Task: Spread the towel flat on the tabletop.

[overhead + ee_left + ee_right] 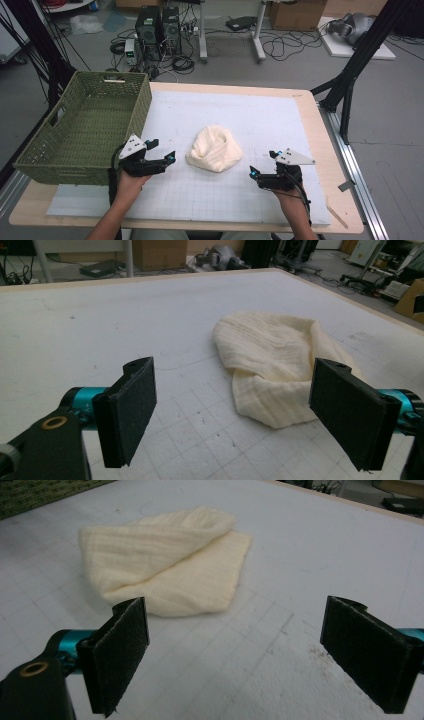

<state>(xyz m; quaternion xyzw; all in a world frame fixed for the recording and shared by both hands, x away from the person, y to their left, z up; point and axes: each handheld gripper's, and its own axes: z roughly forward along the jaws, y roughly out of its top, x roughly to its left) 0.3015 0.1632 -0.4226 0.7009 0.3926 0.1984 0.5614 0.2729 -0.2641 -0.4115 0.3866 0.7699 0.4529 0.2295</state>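
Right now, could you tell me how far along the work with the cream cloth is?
Nothing looks done yet: the cream cloth lies crumpled on the white mat, untouched. In hand is only the approach: the left claw and right claw sit on either side of it, both open and holding nothing. Gripping and handling the cloth is all still to come, possibly a move to the green basket, which looks empty.

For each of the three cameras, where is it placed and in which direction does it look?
High view: above the person's side, looking forward and down at the table, green basket and cream cloth; forearms, left tongs, right tongs.
Left gripper view: on the left tongs, facing the cloth.
Right gripper view: on the right tongs, facing the cloth.
All share the cloth.
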